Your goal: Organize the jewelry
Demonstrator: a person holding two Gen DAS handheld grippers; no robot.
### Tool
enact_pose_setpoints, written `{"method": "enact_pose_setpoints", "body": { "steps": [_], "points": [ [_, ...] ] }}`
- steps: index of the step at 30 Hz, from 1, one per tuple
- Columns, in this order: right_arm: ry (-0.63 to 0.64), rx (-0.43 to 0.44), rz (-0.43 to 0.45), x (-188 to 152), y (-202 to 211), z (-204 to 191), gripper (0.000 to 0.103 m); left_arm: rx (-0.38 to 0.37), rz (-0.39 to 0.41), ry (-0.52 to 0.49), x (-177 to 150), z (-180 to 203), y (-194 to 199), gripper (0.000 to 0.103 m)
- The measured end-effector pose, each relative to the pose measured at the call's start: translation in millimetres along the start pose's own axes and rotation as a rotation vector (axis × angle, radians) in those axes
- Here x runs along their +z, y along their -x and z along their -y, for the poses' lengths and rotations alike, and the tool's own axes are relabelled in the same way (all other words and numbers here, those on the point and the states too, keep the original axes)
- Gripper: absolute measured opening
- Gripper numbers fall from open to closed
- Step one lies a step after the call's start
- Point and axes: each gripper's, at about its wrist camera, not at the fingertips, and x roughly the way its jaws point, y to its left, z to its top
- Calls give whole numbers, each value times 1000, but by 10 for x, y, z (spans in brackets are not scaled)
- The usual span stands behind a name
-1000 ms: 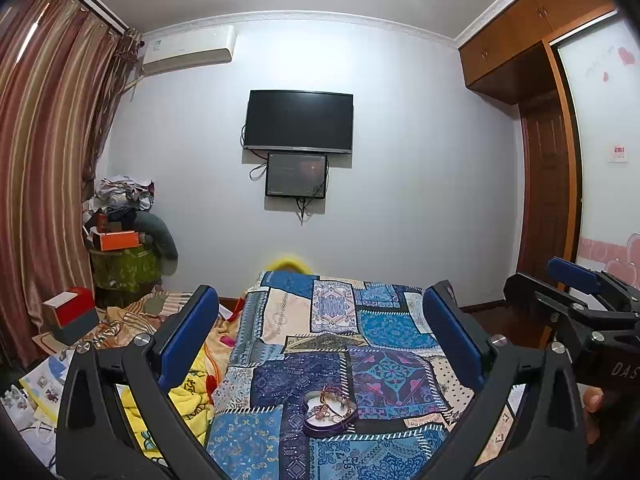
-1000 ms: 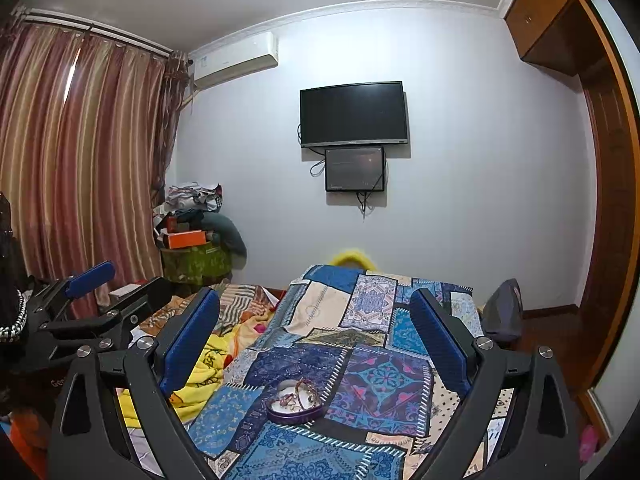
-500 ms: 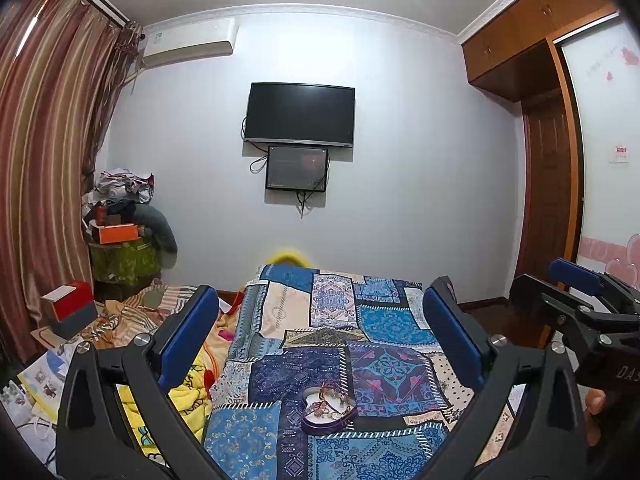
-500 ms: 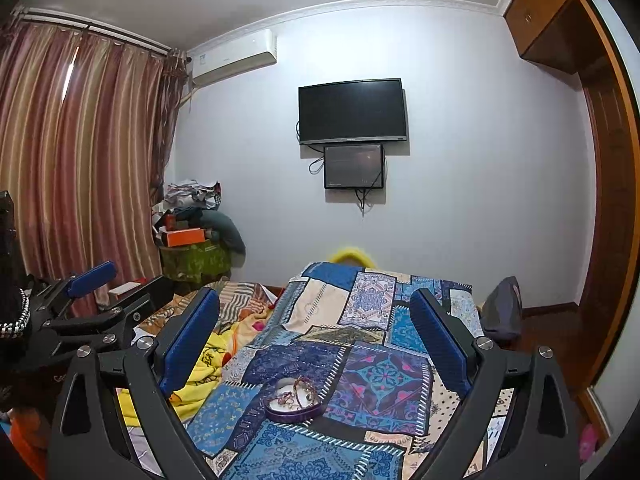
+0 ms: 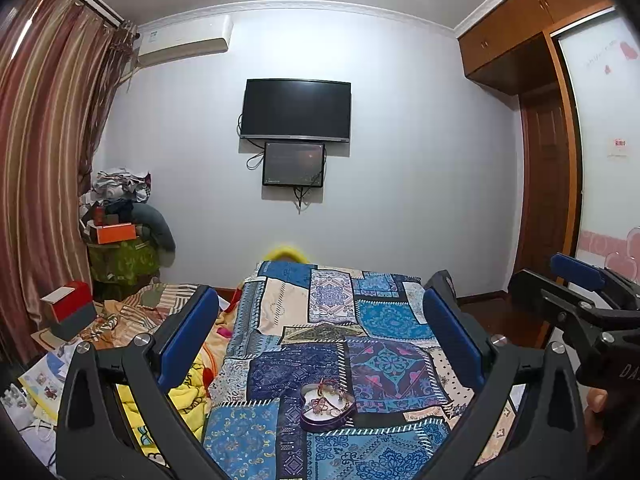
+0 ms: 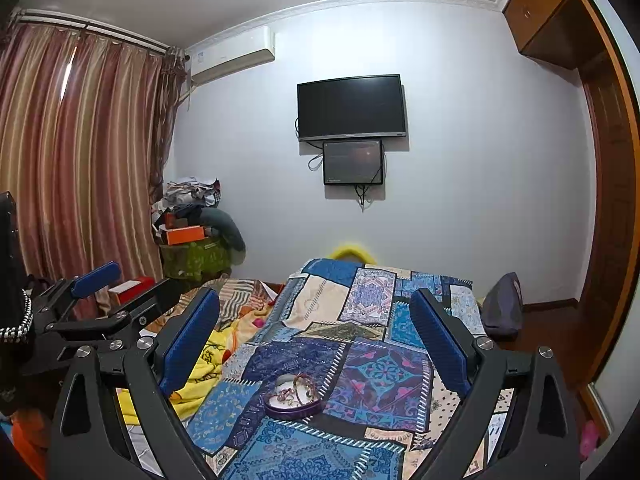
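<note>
Both wrist views look along the bed [image 5: 304,320] toward the TV [image 6: 352,107] at 12 o'clock, sharing it.

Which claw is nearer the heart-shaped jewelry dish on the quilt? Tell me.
Right, only marginally. Right claw hovers short of the dish, slightly to its right; left claw likewise, slightly left.

Black hand-held gripper [image 5: 320,332], blue pads [image 5: 188,336], silver screws, partial white lettering
</note>
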Motion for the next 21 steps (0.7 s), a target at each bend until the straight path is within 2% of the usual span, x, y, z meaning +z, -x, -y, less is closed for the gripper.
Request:
{"method": "enact_pose_setpoints", "body": {
  "steps": [21],
  "points": [
    [3,1,-9,-28,-30,14,95,-14,-21,-1,-37,5,-81,102]
  ]
}}
